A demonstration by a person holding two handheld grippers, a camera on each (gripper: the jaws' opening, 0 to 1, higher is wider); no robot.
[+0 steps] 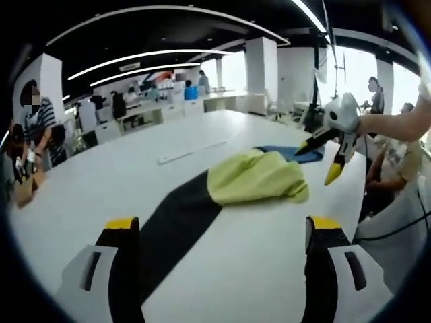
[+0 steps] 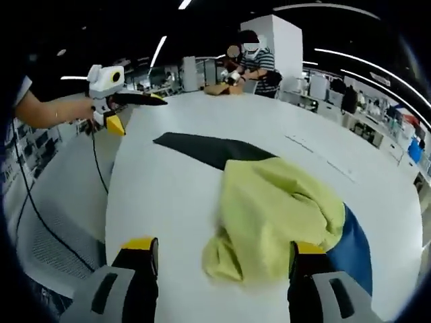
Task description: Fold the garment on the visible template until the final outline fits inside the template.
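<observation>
A crumpled yellow-green garment (image 1: 259,176) (image 2: 276,208) lies on the white table (image 1: 101,182) (image 2: 161,195). It covers the middle of a flat template whose black part (image 1: 175,222) (image 2: 209,149) sticks out on one side and whose blue part (image 1: 296,153) (image 2: 353,249) sticks out on the other. My left gripper (image 1: 222,225) (image 2: 140,116) is open, held off the black end with nothing between its jaws. My right gripper (image 2: 222,247) (image 1: 316,165) is open above the garment's blue-side edge, holding nothing.
A thin white strip (image 1: 192,151) lies on the table beyond the garment. A person in a striped shirt (image 1: 37,121) (image 2: 252,57) stands at the far table end. Another person (image 1: 397,155) sits by the table edge. A black cable (image 2: 40,215) trails over the floor.
</observation>
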